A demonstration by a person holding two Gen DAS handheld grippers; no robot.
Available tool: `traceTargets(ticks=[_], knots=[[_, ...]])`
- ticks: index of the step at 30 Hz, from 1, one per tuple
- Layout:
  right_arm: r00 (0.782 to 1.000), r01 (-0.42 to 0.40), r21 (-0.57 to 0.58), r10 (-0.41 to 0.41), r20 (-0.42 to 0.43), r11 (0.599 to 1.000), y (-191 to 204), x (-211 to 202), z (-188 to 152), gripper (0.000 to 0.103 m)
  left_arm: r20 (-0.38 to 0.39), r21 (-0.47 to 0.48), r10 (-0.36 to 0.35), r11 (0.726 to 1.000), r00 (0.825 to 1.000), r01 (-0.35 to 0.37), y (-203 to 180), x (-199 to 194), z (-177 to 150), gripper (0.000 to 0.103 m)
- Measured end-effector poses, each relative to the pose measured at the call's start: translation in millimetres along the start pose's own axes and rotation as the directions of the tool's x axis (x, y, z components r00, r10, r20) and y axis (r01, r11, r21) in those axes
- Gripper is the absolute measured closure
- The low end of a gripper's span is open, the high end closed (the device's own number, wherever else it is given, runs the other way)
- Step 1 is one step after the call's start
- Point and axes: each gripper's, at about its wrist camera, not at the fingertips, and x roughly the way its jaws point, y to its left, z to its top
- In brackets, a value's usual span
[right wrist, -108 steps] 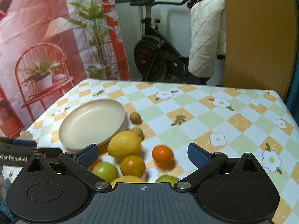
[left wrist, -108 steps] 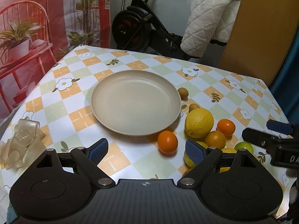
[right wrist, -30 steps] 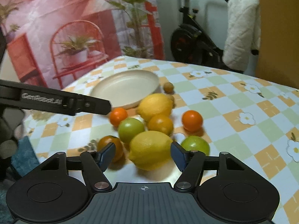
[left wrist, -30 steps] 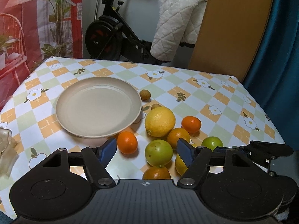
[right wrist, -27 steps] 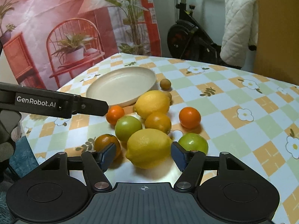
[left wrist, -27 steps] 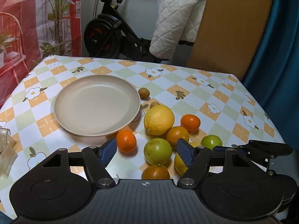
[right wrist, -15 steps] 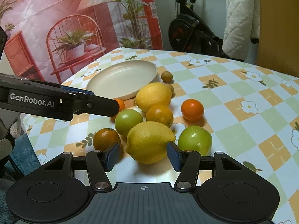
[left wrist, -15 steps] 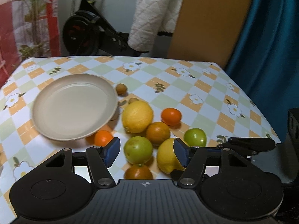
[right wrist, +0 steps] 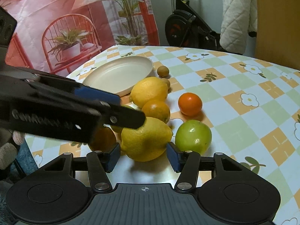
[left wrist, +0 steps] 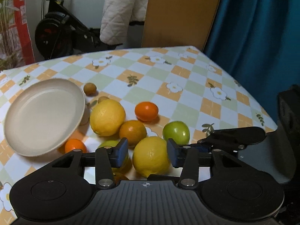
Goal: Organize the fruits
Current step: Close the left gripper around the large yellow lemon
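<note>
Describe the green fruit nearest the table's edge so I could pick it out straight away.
Start at the cream plate on the checked tablecloth and follow the fruit pile toward the camera. Beside the nearer lemon sits the green fruit: round, glossy, fully in view, unlike the half-hidden green one behind.

The cloth (left wrist: pixel 187 86) is checked in orange, pale green and white, with white flowers and green leaf sprigs. The plate (left wrist: pixel 43 116) is plain cream. Between the blue pads (right wrist: pixel 173 158) lies a yellow lemon (right wrist: pixel 146 138); just right of it, a green fruit (right wrist: pixel 193 136); beyond, an orange (right wrist: pixel 190 101).
</note>
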Motion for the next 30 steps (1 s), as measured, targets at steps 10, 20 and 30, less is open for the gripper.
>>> traceTargets(ticks=[10,20,30], knots=[[1.000,-0.003,0.017,0.003,-0.005,1.000,-0.9,3.9,0.6,0.050,-0.021,-0.033,-0.029,0.999,0.999,0.029,5.2,7.9,-1.7,0.054],[1.000,-0.004,0.012,0.004,0.001,1.000,-0.3,4.3,1.5,0.051,-0.023,-0.068,-0.048,0.997,0.999,0.046,8.5,7.8,-4.2,0.056],[1.000,-0.010,0.032,0.009,0.008,0.999,-2.6,5.1,1.8,0.049,-0.063,-0.115,-0.061,0.992,0.996,0.053,8.7,11.1,-5.5,0.055]])
